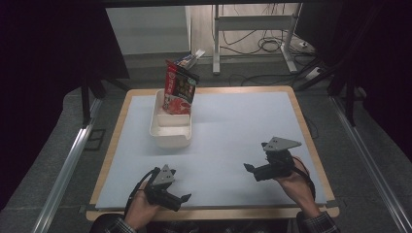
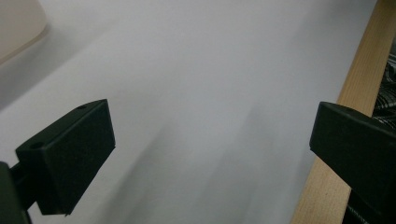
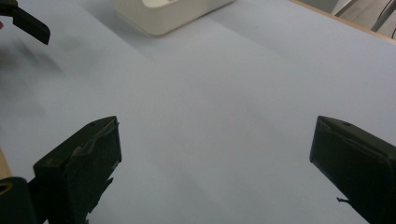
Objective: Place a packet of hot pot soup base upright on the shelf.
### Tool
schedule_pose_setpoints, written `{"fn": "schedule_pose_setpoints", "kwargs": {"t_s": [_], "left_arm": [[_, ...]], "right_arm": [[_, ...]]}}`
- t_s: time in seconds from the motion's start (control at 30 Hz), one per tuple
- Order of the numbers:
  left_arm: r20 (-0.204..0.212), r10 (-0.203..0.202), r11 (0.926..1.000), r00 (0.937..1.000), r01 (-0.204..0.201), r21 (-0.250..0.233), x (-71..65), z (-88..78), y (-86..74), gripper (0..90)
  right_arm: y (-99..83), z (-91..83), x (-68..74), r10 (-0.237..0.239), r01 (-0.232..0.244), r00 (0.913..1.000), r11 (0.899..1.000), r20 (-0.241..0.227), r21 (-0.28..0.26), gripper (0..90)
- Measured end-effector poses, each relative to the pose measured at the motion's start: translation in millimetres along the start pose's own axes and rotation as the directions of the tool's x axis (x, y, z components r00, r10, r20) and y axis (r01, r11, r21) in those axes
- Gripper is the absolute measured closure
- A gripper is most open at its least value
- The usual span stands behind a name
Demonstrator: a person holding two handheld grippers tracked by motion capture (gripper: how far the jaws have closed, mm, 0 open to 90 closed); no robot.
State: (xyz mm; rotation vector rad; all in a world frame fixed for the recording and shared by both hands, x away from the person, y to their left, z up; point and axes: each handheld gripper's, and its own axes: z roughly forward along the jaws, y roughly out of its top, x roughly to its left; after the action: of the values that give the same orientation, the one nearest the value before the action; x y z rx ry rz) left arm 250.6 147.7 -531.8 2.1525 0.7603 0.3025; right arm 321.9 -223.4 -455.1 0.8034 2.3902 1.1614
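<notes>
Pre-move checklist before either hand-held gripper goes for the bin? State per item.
1. Left hand-held gripper open, nothing between its jaws: ok.
2. Right hand-held gripper open, nothing between its jaws: ok.
3. Mat bare between both grippers and the bin: ok.
4. Red packet in the bin's far end, standing tilted, top above the rim: ok for reaching, though it may tip if nudged.
5. Bin's near compartment contents: cannot tell, nothing seen from the high view.
6. Bin well inside the table edge, not overhanging: ok.
</notes>
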Motion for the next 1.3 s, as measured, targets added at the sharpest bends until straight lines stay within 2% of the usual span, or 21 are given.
{"fn": "schedule_pose_setpoints", "kwargs": {"t_s": [0.27,0.57,0.83,0.97,1.13,1.3], "left_arm": [[-0.003,0.002,1.0,1.0,-0.002,0.001,0.2,-0.1,-0.2,0.1],[-0.01,0.013,0.9999,0.9999,-0.013,0.001,-0.4,0.4,-0.4,0.1],[-0.013,0.02,0.9998,0.9997,-0.02,0.003,-0.6,0.8,-0.6,0.1],[-0.013,0.021,0.9998,0.9997,-0.021,0.004,-0.7,0.9,-0.7,0.2],[-0.014,0.022,0.9997,0.9997,-0.022,0.008,-0.8,1.3,-1.0,0.2],[-0.016,0.024,0.9997,0.9996,-0.024,0.011,-0.7,1.7,-0.6,0.1]], "right_arm": [[-15.0,-6.9,-1.3,0.01,-0.01,0.9996,1.0,0.027,0.005,1.9],[-31.8,-12.8,-5.7,0.046,-0.046,0.9976,0.999,0.052,0.006,1.9],[-51.9,-12.8,-11.1,0.085,-0.089,0.9922,0.995,0.091,0.044,2.0],[-58.4,-11.5,-12.8,0.109,-0.114,0.9898,0.992,0.092,0.055,2.0],[-63.3,-7.4,-13.5,0.104,-0.113,0.99,0.989,0.095,0.098,2.0],[-64.5,-4.8,-13.9,0.107,-0.117,0.9901,0.987,0.091,0.112,2.0]]}}
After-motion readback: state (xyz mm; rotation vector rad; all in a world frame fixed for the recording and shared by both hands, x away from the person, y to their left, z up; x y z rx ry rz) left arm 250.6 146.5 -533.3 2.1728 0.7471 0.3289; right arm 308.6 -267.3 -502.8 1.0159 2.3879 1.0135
